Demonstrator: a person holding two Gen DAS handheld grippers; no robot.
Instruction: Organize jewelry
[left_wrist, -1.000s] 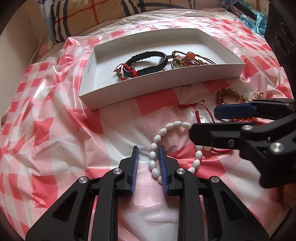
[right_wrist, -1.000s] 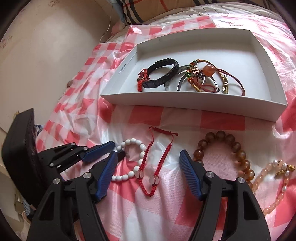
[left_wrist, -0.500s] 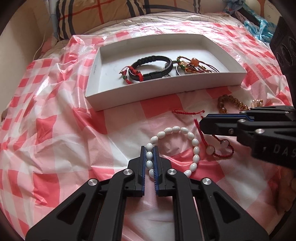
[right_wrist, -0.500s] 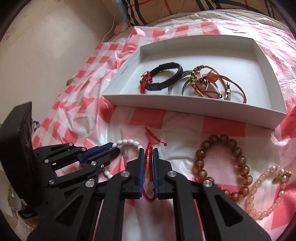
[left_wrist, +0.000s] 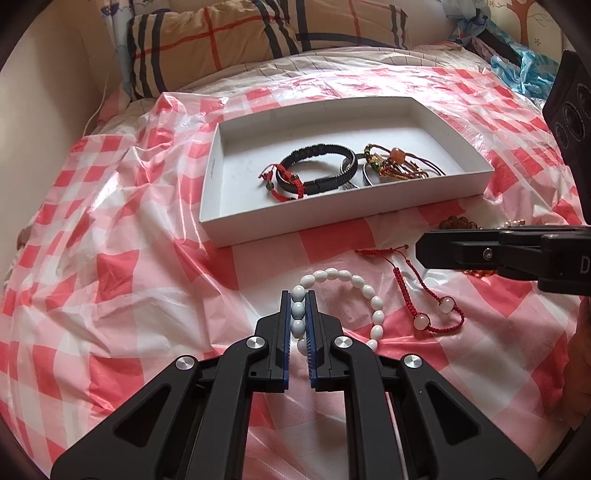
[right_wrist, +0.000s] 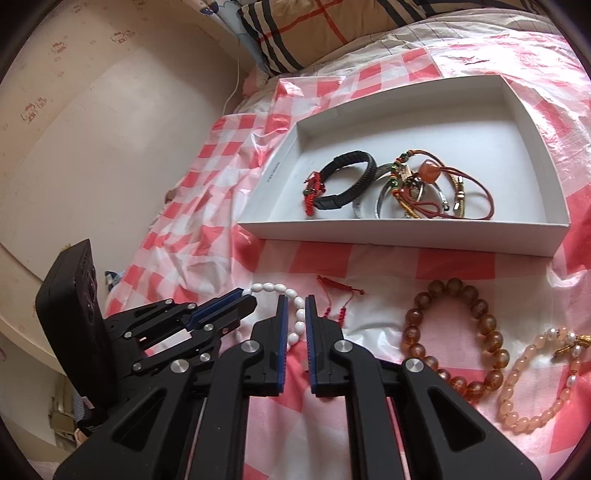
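jaws clamped, left gripper (left_wrist: 298, 314) pinching white bead bracelet (left_wrist: 376, 312)

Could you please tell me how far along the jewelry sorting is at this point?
Done: the white box holds a black braided bracelet and several others. In hand: the left gripper is shut on the white bead bracelet. The right gripper has just been closing at the red cord bracelet; I cannot tell whether it caught it. Left: the amber bead bracelet and pink bead bracelet lie outside.
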